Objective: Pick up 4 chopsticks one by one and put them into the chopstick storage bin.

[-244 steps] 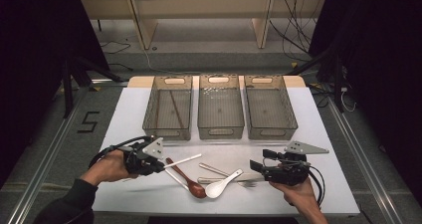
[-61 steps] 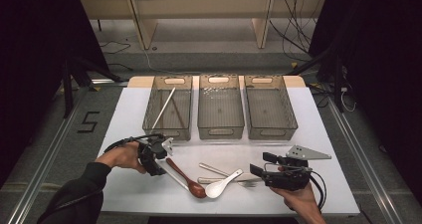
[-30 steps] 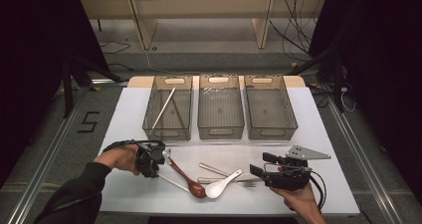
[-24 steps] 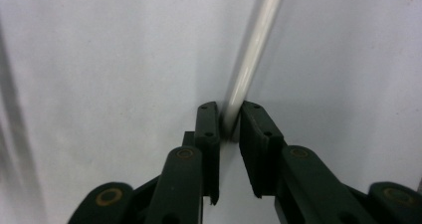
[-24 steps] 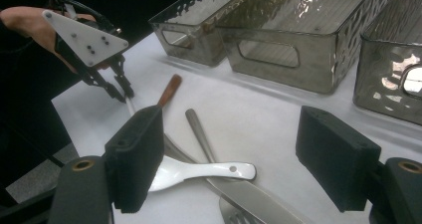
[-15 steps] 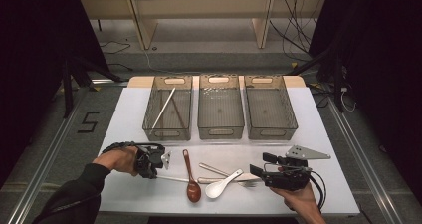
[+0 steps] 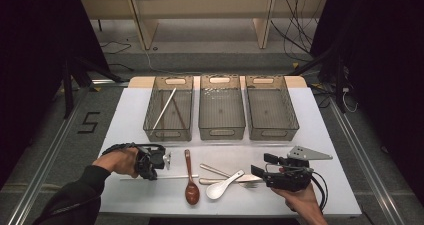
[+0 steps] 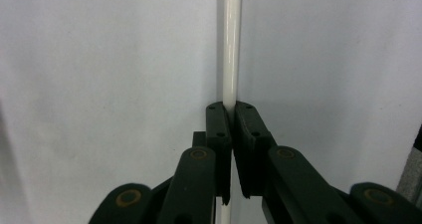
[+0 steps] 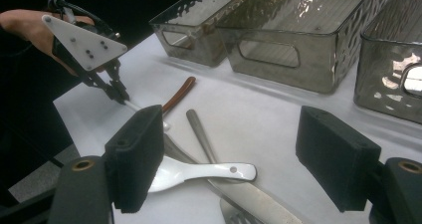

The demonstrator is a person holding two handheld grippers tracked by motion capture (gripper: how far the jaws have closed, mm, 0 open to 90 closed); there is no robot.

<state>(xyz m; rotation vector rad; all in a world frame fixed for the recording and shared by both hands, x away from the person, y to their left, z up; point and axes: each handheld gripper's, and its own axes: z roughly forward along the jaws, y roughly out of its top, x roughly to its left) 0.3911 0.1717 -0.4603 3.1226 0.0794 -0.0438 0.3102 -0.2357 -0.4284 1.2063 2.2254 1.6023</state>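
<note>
At the left of the white table, the left gripper had its jaws pressed together on a white chopstick, which lay flat on the table with its long axis running across the person's front, from the gripper toward the brown spoon. In the left gripper view the white chopstick ran straight ahead out of the closed jaws of the left gripper, so stick and gripper were in line, and the likely next move, a lift toward the left bin, where another chopstick already lay slanted beside a dark stick, turned on that bin lying forward of the hand and slightly to its right. The left hand was by far the nearer to it. Further right lay the white spoon, a metal handle and a fork, touching or overlapping in a small heap, then the middle bin and right bin, both apparently empty. The right gripper sat low near the table's front edge, its jaws wide apart with nothing in them; the right gripper view made that clear, with the white spoon visible between its pads, and it showed the brown spoon's handle from the side.
</note>
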